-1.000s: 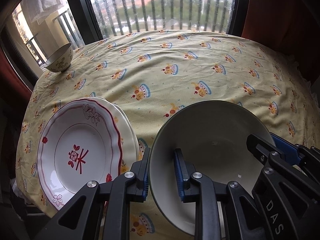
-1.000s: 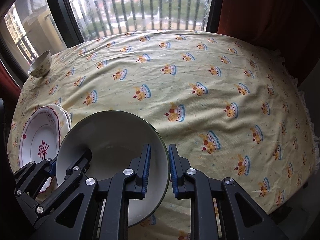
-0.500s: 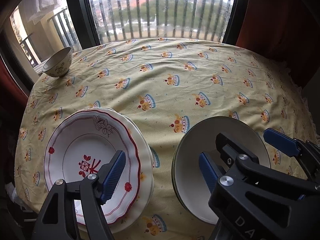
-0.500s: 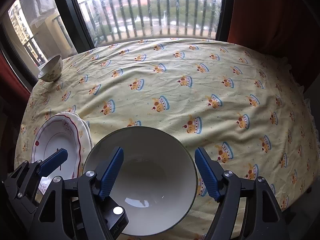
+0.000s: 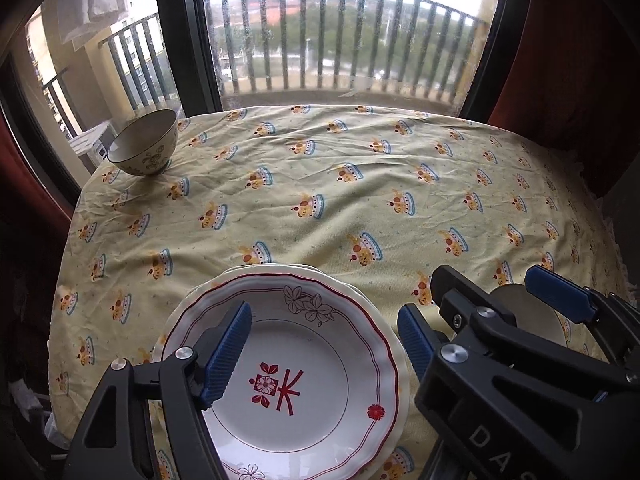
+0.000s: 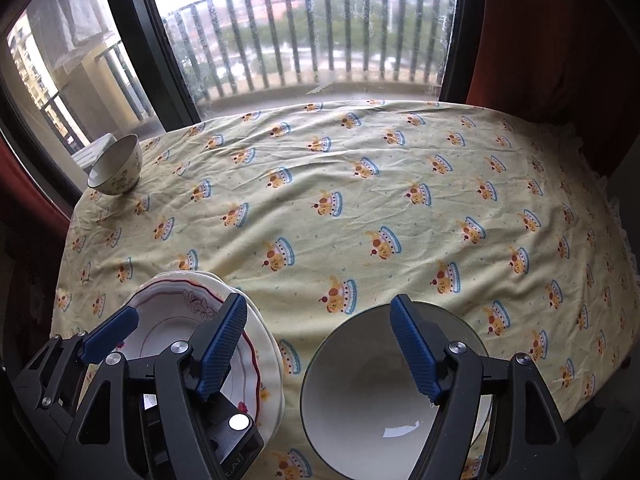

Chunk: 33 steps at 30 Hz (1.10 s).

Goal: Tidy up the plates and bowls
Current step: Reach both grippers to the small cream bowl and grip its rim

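- The big bowl [image 6: 384, 392] sits upright on the worktop [image 6: 360, 216] near the front edge, just right of the plates [image 5: 296, 364]. A second ago both tools gripped its rim, one on each side; now neither touches it.
- The plates are a short stack; the top one is white with a wavy red rim line and a red emblem in the middle. The stack lies where it lay before, beside the big bowl with a narrow strip of cloth between them.
- The left tool [image 5: 324, 344] stands wide with nothing between its blue pads [image 5: 228, 348]. It has drawn back from the bowl and now hangs over the plates, clear of them.
- The right tool [image 6: 316, 344] is also wide and holds nothing. It was clamped on the bowl's right rim; now its right pad hangs over the bowl and its left pad over the edge of the plates.
- The small bowl [image 5: 144, 142], with a floral print, stands upright at the far left corner, well apart from the rest, unmoved.
- The worktop is covered by a yellow cloth with a repeated print; a window with railings is behind it.
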Tool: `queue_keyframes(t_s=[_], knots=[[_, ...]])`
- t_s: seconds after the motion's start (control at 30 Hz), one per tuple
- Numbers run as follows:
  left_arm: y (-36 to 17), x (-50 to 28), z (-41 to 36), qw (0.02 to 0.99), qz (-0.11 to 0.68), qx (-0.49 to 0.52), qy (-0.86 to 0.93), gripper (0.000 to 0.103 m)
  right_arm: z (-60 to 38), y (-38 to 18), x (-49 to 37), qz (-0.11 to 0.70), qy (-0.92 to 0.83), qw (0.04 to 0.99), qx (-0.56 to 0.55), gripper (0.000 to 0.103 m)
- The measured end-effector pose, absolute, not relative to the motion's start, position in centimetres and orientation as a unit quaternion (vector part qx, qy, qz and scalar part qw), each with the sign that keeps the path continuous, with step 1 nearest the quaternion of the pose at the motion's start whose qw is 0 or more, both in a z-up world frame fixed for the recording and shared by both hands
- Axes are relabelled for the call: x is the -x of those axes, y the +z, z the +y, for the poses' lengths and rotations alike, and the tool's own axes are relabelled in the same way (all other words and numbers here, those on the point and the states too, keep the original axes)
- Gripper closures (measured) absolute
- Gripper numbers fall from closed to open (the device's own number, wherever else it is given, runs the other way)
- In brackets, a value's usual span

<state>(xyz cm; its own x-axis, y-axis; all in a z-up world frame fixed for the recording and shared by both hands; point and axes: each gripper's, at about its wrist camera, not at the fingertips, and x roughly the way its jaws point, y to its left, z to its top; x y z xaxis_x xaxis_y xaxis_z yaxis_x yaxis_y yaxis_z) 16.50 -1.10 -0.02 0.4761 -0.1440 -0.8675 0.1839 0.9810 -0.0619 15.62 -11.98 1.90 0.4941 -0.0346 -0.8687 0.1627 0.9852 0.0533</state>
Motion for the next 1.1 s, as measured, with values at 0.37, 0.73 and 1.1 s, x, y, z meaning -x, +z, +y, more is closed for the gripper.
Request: queue_keyframes(t_s=[0.37,0.73,1.1], knots=[[0.5,-20.3,7.3,0.87,0.488,-0.017,-0.063,0.026,-3.5,3.1,-19.3,0.49,-0.056,0.869,-0.043,0.026],[0.7,-24.5,14.5,0.88,0.472,-0.018,-0.041,0.026,4.0,3.2,-23.7,0.475,-0.044,0.878,-0.046,0.026],[0.6,-30.8,19.1,0.891,0.453,-0.025,-0.024,0.026,8.7,3.3,-29.9,0.459,-0.046,0.886,-0.044,0.026]])
